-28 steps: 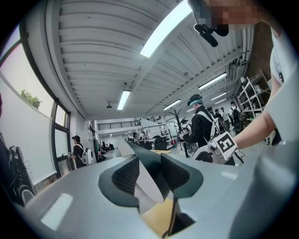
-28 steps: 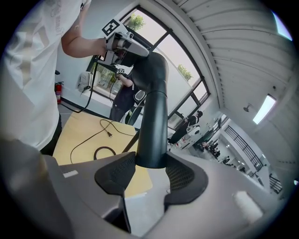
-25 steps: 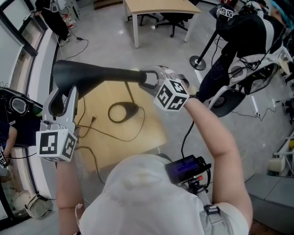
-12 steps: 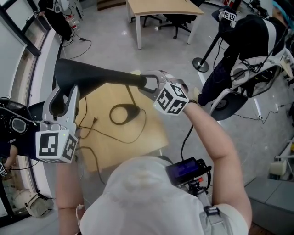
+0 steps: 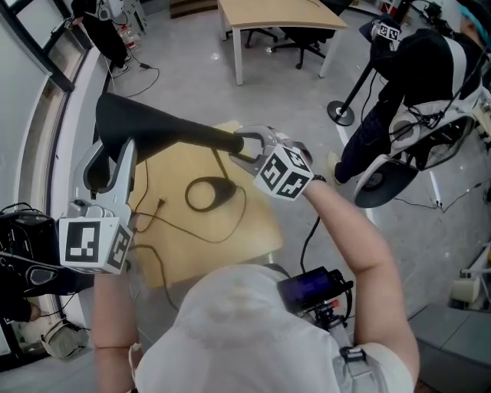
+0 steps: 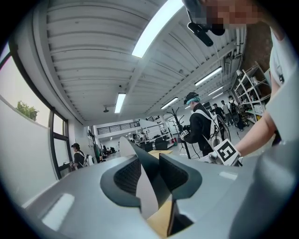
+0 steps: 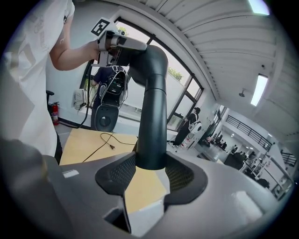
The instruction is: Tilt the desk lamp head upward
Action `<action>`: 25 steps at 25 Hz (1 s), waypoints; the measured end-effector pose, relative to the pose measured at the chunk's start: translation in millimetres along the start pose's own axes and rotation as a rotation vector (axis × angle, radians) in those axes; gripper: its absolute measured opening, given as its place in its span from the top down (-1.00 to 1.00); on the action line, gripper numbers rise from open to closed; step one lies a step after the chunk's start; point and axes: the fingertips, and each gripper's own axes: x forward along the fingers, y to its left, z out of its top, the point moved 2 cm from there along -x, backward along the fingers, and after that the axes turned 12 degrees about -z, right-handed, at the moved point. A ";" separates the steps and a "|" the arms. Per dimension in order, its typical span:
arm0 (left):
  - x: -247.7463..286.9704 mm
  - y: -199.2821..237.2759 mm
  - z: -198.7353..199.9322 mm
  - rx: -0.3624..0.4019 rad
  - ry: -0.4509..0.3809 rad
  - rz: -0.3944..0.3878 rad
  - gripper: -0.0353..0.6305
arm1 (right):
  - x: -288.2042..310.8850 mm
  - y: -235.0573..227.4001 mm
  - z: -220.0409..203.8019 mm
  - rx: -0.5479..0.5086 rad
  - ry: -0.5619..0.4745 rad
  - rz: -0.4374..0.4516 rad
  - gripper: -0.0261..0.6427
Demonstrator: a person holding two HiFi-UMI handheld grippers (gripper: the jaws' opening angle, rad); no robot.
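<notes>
A black desk lamp stands on a wooden table [image 5: 257,222], its round base [image 5: 207,192] near the middle. The lamp head [image 5: 126,123] reaches out to the left, and the arm [image 5: 196,137] runs right from it. My left gripper [image 5: 110,153] has the head's thin edge [image 6: 148,186] between its pads; the jaws have just been closing and are shut on it. My right gripper [image 5: 239,146] is shut on the lamp arm [image 7: 152,116], with a pad on each side.
A black cable with a plug [image 5: 157,202] trails over the table. Right of the table stands a person in black [image 5: 399,69] with a stand and gear. A second table [image 5: 284,15] stands at the back, and a window ledge [image 5: 73,84] runs along the left.
The left gripper has risen a little with the lamp head in its jaws. The right gripper has stayed on the lamp arm.
</notes>
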 end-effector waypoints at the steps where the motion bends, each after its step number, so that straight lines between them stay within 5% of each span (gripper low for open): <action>1: 0.9 -0.4 1.7 0.006 -0.002 0.002 0.53 | 0.0 0.1 0.1 0.007 0.000 0.003 0.30; 25: 17.3 -17.5 25.9 0.086 0.033 0.038 0.54 | 1.7 8.7 -0.6 0.126 -0.034 0.024 0.31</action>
